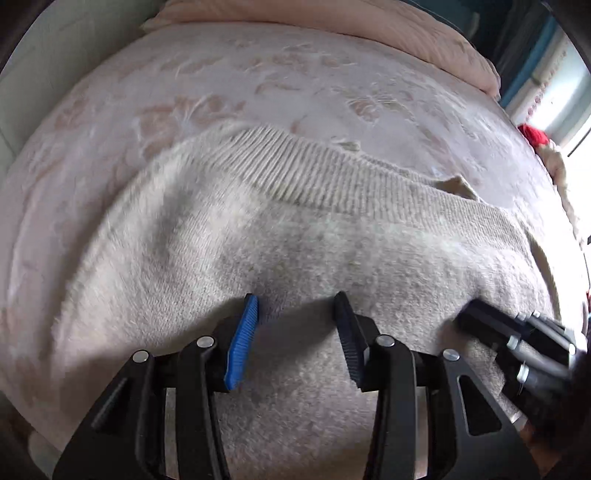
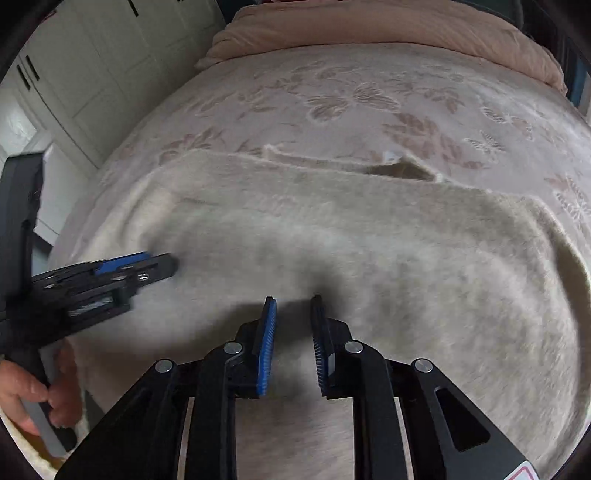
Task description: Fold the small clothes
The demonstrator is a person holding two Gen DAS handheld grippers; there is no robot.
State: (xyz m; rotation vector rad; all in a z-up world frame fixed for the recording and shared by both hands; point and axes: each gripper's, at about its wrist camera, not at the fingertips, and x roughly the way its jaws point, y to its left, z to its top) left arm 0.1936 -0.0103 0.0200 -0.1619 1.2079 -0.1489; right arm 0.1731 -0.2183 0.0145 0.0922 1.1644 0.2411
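A fuzzy cream knit sweater (image 1: 295, 240) lies spread on the bed, its ribbed band (image 1: 314, 177) at the far edge. It also fills the right wrist view (image 2: 351, 240). My left gripper (image 1: 295, 306) hovers just over the sweater's near part, open, nothing between its blue pads. My right gripper (image 2: 291, 306) is also open and empty over the sweater. Each gripper shows in the other's view: the right one at the right edge (image 1: 517, 339), the left one at the left edge (image 2: 110, 273).
The bed has a pink floral cover (image 1: 258, 92) with a folded pink quilt (image 2: 369, 29) at the far end. White cupboards (image 2: 92, 55) stand to the left. A red item (image 1: 532, 134) lies at the bed's right edge by a bright window.
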